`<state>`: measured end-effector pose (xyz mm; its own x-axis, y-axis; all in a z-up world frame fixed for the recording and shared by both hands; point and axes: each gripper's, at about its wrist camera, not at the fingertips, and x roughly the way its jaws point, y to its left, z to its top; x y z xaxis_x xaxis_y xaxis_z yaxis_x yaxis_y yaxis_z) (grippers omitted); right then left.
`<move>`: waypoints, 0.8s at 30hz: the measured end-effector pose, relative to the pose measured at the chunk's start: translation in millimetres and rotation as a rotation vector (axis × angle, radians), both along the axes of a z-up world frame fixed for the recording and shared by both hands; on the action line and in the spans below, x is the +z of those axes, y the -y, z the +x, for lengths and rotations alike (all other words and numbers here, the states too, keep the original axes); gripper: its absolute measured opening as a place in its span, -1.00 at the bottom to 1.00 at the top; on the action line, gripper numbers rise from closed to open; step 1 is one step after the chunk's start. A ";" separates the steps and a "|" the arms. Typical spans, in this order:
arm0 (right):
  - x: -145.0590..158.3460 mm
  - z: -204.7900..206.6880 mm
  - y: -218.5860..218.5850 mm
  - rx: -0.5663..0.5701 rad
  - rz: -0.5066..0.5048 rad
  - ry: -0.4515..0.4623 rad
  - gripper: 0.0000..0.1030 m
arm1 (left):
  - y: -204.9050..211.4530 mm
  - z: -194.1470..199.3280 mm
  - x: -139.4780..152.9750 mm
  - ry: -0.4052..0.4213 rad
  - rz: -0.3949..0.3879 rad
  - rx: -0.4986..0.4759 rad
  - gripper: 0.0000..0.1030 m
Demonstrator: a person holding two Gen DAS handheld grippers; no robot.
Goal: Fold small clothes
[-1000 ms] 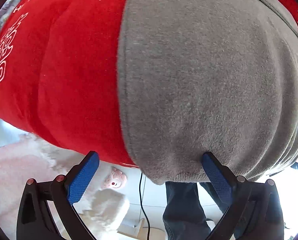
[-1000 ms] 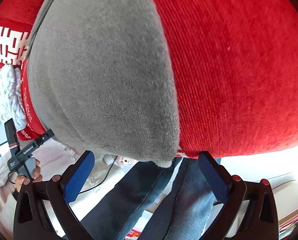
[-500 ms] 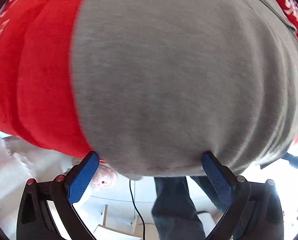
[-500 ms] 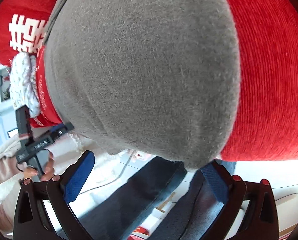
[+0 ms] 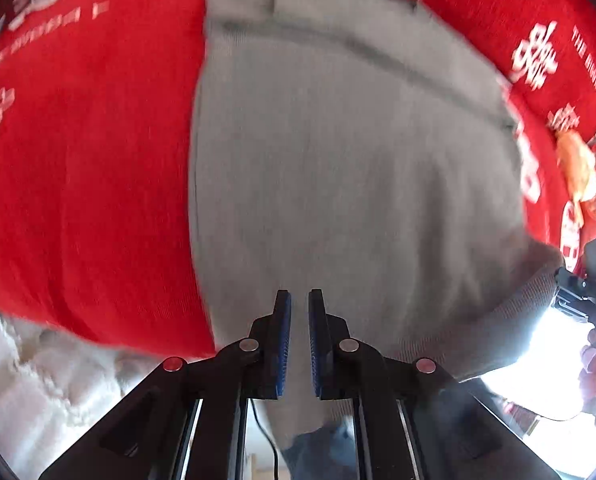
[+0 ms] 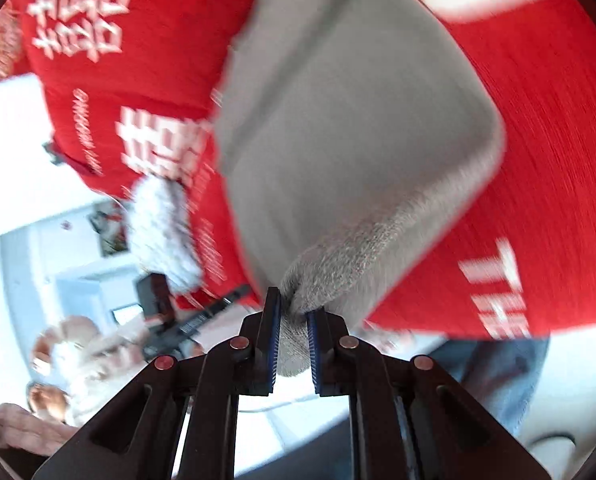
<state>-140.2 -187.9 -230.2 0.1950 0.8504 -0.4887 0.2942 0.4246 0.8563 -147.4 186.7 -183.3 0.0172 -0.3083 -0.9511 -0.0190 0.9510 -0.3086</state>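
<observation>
Both sets of jaws, wide apart a second ago, have snapped together. The right gripper pinches a ribbed hem corner of the grey knit garment. The left gripper clamps the garment's near edge, at frame centre over the red printed cloth. Hem grasped; the folding itself remains.
</observation>
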 end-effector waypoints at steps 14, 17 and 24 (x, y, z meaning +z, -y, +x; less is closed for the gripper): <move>38.4 109.0 -72.1 0.456 -0.463 0.130 0.72 | -21.9 64.5 23.5 0.161 0.208 0.047 0.80; 28.1 90.7 -136.5 0.731 -0.623 0.234 0.67 | -35.5 38.7 -5.3 0.049 0.194 0.064 0.80; -1.9 38.5 -230.2 1.141 -0.940 0.456 -0.82 | -36.3 7.2 -37.9 -0.045 0.195 0.108 0.80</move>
<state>-101.7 42.3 -232.1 -0.0454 0.0769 -0.9960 -0.7529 0.6527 0.0847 -140.3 223.0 -221.3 -0.0038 -0.1171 -0.9931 -0.1334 0.9843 -0.1155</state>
